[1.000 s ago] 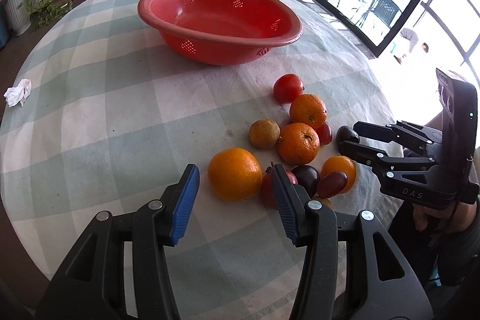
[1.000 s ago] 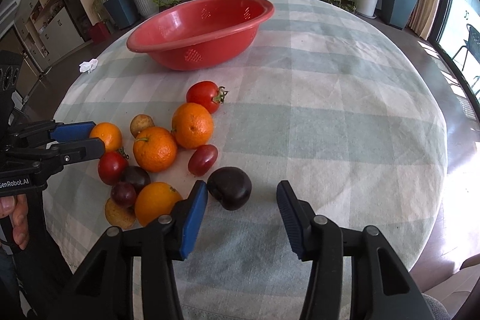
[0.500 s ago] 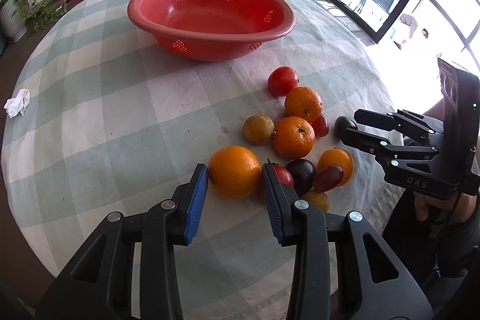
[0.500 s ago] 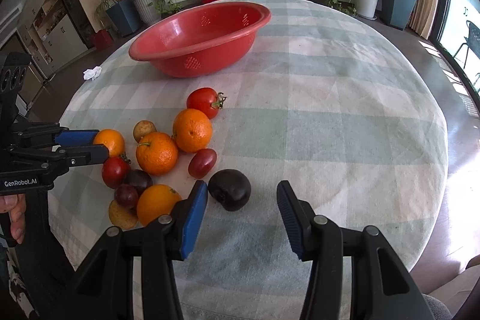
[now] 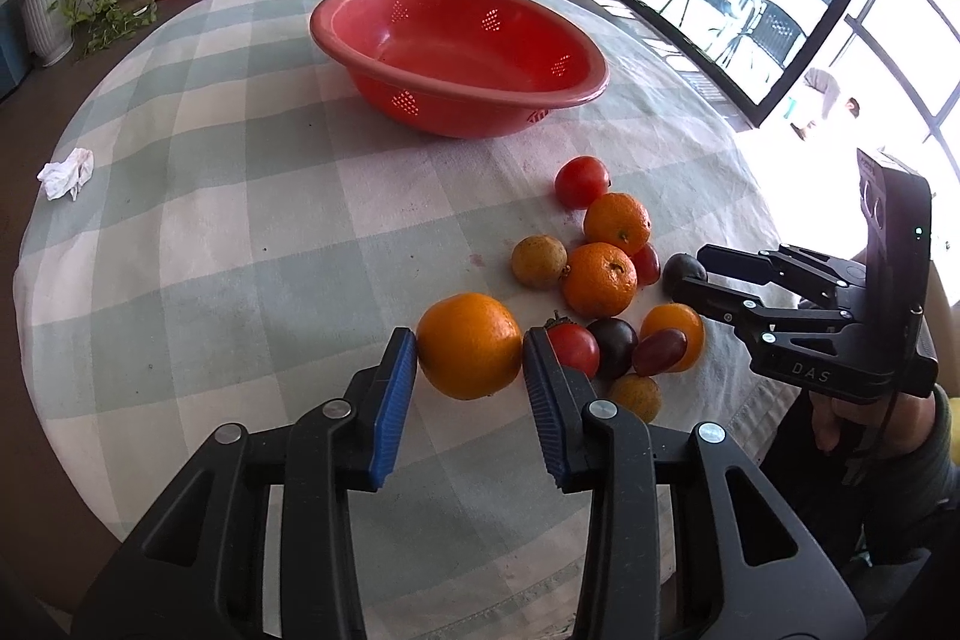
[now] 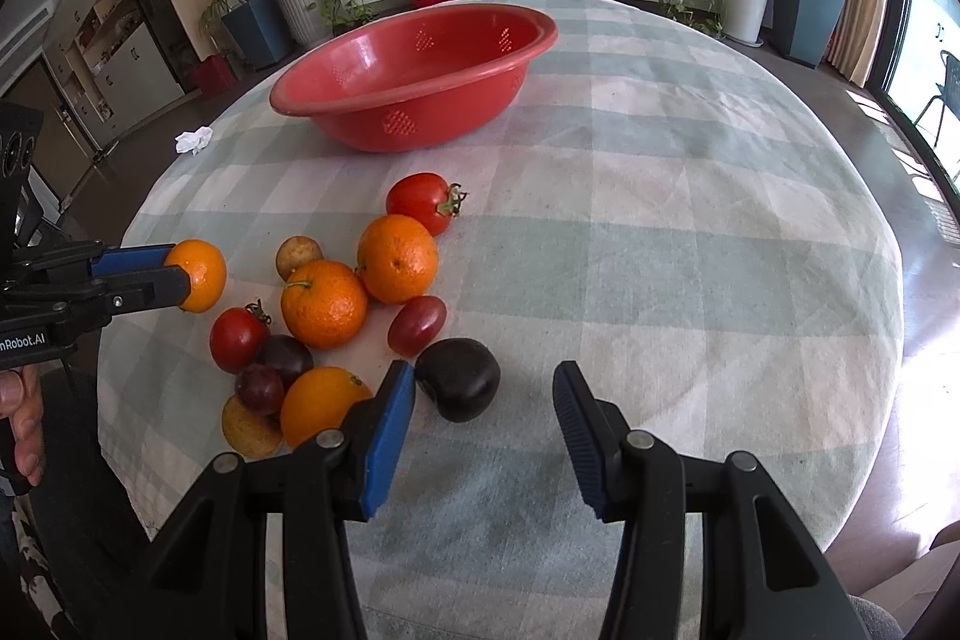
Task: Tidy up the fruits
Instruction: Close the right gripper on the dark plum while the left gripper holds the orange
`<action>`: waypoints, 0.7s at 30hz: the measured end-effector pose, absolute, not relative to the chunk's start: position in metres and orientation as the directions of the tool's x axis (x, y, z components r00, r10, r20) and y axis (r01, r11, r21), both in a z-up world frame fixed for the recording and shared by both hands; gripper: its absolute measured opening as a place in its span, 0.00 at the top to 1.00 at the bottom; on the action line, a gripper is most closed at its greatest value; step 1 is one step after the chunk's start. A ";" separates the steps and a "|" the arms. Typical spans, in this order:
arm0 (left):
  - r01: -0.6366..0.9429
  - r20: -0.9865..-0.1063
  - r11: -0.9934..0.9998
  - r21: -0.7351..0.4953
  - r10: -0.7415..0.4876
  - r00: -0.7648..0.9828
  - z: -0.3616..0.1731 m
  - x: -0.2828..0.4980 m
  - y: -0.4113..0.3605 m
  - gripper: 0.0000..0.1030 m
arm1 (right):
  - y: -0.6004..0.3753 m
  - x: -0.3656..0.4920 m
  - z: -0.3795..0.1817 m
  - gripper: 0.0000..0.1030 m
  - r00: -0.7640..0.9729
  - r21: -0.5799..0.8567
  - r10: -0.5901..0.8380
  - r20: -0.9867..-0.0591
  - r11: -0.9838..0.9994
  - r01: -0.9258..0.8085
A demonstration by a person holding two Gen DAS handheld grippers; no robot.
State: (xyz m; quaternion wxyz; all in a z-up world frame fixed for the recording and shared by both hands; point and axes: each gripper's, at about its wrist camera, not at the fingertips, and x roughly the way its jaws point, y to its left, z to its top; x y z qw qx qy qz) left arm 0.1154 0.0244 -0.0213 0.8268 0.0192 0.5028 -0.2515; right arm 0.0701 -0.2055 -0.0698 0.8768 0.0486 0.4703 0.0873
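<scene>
My left gripper (image 5: 469,358) is shut on a large orange (image 5: 469,345), both blue pads pressing its sides just above the tablecloth; it shows in the right wrist view too (image 6: 198,275). My right gripper (image 6: 483,403) is open around a dark plum (image 6: 459,379), which lies near its left pad. A cluster of oranges (image 6: 397,257), tomatoes (image 6: 420,202), plums and small brown fruits lies between the grippers. A red perforated bowl (image 5: 459,55) stands empty at the far side of the table.
The round table has a green-checked cloth (image 6: 660,220). A crumpled white tissue (image 5: 66,172) lies near its left edge. Floor, potted plants and a low TV shelf surround the table; glass doors are on the right.
My left gripper's jaws closed from wide open onto the large orange. My right gripper stayed open around the dark plum.
</scene>
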 end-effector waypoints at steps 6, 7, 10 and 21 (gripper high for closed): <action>0.455 -0.864 0.871 -0.184 -0.364 0.348 -0.031 0.114 0.020 0.66 | -0.200 0.071 -0.072 0.56 0.543 0.155 0.200 -0.816 0.980 -0.127; 0.460 -0.866 0.870 -0.175 -0.359 0.348 -0.031 0.115 0.018 0.66 | -0.199 0.072 -0.072 0.56 0.544 0.154 0.200 -0.815 0.980 -0.129; 0.473 -0.880 0.868 -0.148 -0.334 0.338 -0.031 0.118 0.012 0.64 | -0.199 0.072 -0.072 0.58 0.544 0.155 0.203 -0.814 0.979 -0.133; 0.497 -0.909 0.860 -0.111 -0.290 0.300 -0.040 0.124 0.000 0.63 | -0.198 0.071 -0.071 0.61 0.547 0.148 0.206 -0.811 0.978 -0.148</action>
